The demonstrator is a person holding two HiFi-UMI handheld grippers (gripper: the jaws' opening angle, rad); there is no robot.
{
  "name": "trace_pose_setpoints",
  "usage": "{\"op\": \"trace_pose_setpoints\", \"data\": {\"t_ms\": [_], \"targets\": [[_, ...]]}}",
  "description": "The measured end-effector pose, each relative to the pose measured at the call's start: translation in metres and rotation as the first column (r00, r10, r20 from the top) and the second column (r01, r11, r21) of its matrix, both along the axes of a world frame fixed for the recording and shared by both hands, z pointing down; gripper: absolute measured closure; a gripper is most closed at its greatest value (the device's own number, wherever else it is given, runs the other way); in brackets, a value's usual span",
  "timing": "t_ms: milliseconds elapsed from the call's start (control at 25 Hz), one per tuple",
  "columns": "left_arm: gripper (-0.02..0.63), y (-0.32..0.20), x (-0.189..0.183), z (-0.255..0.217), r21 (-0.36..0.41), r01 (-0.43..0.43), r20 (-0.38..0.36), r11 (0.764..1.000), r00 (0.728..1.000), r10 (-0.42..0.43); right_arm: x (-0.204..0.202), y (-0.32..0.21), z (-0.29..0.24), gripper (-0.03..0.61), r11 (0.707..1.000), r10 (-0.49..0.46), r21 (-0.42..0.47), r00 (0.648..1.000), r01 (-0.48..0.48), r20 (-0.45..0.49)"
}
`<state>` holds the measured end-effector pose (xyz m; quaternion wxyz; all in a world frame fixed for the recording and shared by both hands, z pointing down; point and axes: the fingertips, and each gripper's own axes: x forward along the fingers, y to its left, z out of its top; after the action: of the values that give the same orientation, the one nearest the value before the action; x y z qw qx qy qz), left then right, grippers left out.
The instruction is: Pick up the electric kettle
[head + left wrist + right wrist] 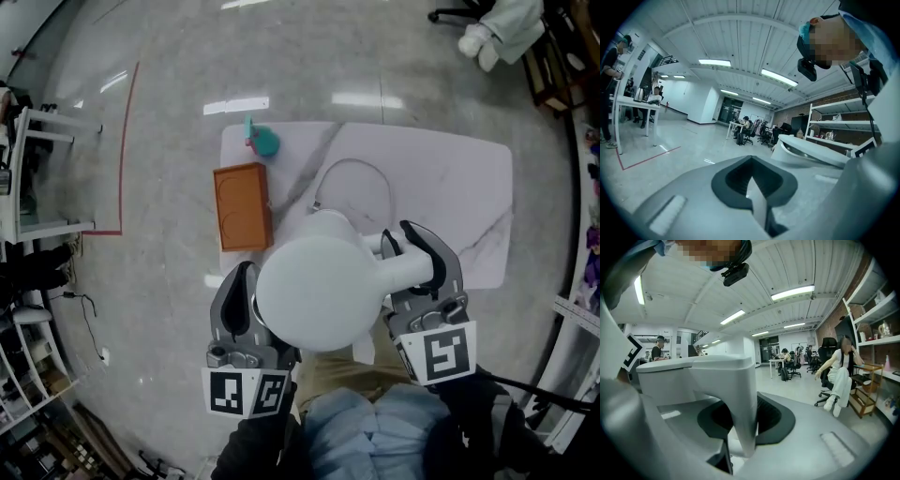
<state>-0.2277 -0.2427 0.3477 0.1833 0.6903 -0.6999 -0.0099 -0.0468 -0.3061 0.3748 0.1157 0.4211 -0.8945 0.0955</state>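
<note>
The white electric kettle hangs high above the table, close under the head camera, its round lid facing up. My right gripper is shut on its handle at the right; in the right gripper view the handle runs down between the dark pads. My left gripper sits against the kettle's left side, one finger hidden beneath the body. In the left gripper view a thin white strip of the kettle stands pinched in the left gripper, and the kettle's rim shows beyond.
Below lies the white table with an orange-brown box, a teal item and a grey loop of cord. Shelving stands at the left edge. A person in white sits on an office chair.
</note>
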Motion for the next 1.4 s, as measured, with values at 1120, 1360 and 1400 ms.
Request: {"op": "trace_pose_setpoints", "data": {"t_ms": [1120, 1360, 1400], "targets": [[0.614, 0.035, 0.028, -0.121, 0.134, 0.116, -0.026, 0.984, 0.993, -0.114, 0.025, 0.013, -0.126, 0.472, 0.993, -0.042, 0.110, 0.998, 0.037, 0.049], [0.614, 0.040, 0.025, -0.130, 0.143, 0.112, -0.017, 0.983, 0.994, -0.111, 0.021, 0.017, -0.134, 0.472, 0.992, -0.040, 0.119, 0.997, 0.032, 0.061], [0.614, 0.041, 0.025, -0.130, 0.144, 0.111, -0.016, 0.983, 0.994, -0.109, 0.021, 0.018, -0.135, 0.472, 0.992, -0.039, 0.121, 0.997, 0.031, 0.062]]}}
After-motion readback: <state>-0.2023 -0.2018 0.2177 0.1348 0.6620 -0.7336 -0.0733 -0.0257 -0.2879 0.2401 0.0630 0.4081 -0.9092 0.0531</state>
